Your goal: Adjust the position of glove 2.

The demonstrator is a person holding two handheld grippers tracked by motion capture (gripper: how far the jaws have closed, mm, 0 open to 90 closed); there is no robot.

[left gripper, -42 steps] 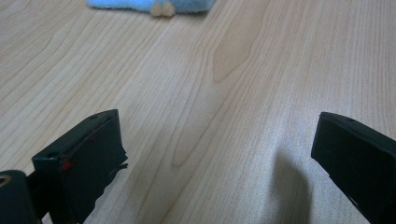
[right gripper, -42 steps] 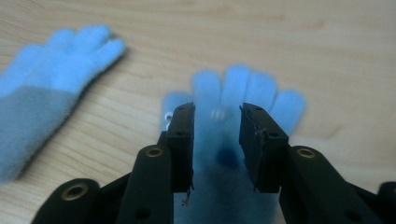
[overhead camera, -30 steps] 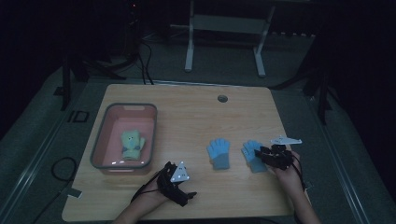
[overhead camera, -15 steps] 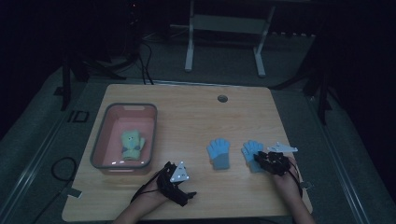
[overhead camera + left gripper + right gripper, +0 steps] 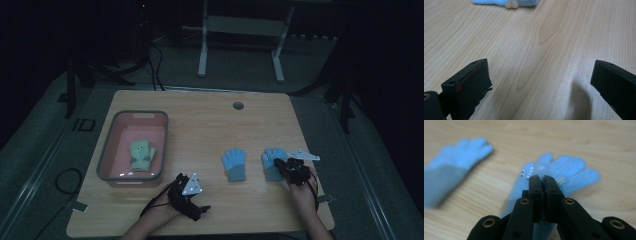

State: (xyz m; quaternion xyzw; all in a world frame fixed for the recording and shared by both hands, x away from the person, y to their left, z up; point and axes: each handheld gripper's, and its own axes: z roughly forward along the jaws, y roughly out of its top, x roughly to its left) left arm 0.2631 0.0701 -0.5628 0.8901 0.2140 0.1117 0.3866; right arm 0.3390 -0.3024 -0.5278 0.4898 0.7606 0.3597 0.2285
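Two blue gloves lay near the table's right front edge; the right gripper had just closed, pinching the right glove; the left gripper gaped wide, empty.

A pink bin on the wooden worktop holds a yellow-green glove.

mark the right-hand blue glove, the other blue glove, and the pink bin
right-hand blue glove (image 5: pixel 571 171), right gripper view, on its fingers past the jaws.
other blue glove (image 5: pixel 234 161), high view, on its palm.
pink bin (image 5: pixel 106 156), high view, on its left rim.
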